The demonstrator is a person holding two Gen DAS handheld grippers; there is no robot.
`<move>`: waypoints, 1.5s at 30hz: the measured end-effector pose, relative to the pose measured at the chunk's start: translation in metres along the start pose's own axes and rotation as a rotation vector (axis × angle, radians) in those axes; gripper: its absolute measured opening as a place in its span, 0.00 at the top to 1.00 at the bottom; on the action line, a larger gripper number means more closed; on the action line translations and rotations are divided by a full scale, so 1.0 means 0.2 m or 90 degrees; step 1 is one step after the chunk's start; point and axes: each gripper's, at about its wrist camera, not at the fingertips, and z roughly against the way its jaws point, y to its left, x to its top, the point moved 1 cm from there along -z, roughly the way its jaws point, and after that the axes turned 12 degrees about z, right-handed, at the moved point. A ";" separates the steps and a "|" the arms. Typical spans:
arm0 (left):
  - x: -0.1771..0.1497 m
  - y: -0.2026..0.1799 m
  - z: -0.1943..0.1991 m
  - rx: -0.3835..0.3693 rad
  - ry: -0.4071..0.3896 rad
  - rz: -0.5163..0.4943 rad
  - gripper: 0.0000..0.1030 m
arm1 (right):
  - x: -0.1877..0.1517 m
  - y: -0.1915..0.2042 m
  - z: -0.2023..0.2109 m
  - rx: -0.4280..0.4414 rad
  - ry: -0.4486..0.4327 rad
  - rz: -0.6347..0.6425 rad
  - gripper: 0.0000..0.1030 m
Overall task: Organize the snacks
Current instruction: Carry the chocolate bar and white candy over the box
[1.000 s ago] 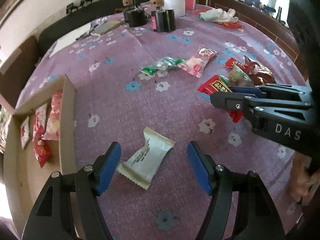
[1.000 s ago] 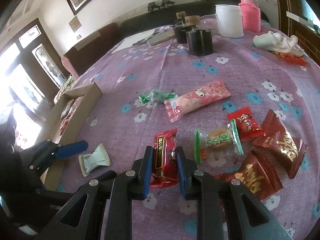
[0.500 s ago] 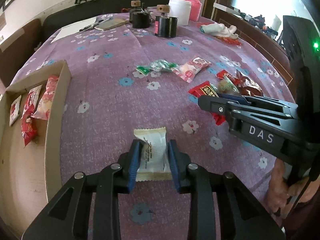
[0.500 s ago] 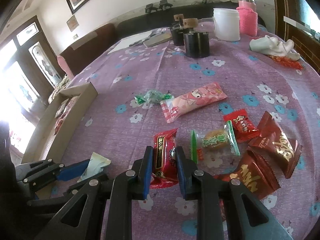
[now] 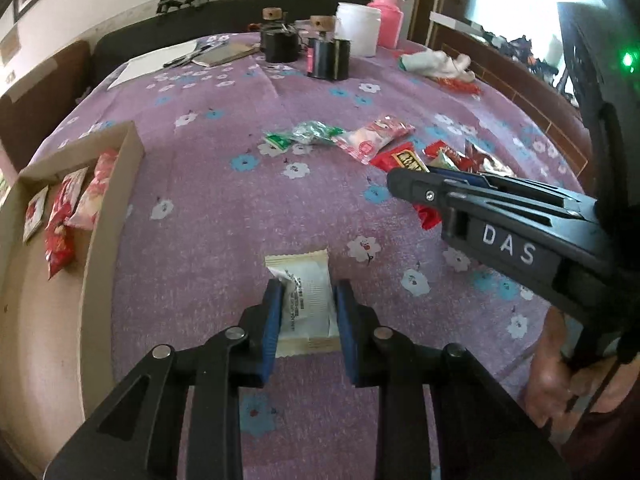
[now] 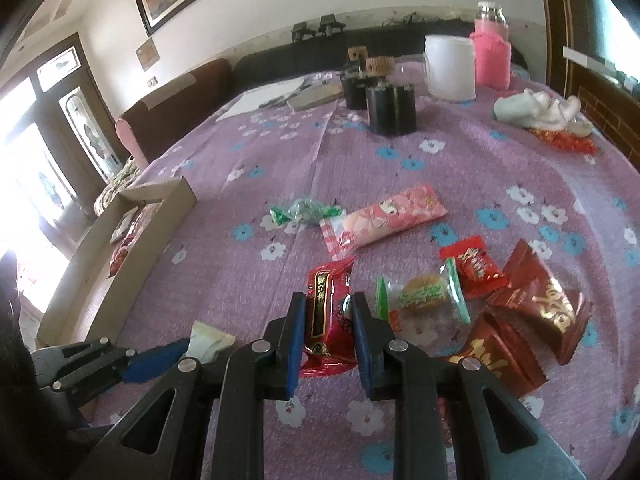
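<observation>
Cardboard box point(image 5: 116, 216) with three snack packets point(image 5: 60, 216)

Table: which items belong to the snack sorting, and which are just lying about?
Job: white packet in left tool; red packet in right tool; cardboard box; pink packet.
Lying about: white jar; pink bottle; cloth.

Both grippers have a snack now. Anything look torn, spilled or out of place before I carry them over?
Nothing stands out. The white packet sits squarely in the left gripper, whose jaws have just been closing on it. The red packet is clamped in the right gripper. Both wrappers look intact, nothing spilled on the purple tablecloth.
</observation>
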 end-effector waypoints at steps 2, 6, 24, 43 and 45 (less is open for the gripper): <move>0.00 0.02 0.05 -0.013 -0.013 0.018 0.77 | 0.00 0.00 0.02 -0.010 -0.012 0.002 0.77; 0.01 0.10 0.22 -0.054 -0.060 0.079 0.77 | 0.01 -0.02 0.05 -0.011 -0.035 -0.010 0.77; 0.13 0.88 0.67 0.025 -0.149 0.195 0.77 | 0.06 0.06 0.14 0.011 -0.065 -0.013 0.78; 0.32 1.31 0.16 0.031 -0.023 0.304 0.77 | 0.37 1.15 -0.29 0.230 0.080 0.181 0.78; 0.33 1.34 0.14 0.026 -0.016 0.319 0.77 | 0.38 1.19 -0.35 0.235 0.098 0.182 0.78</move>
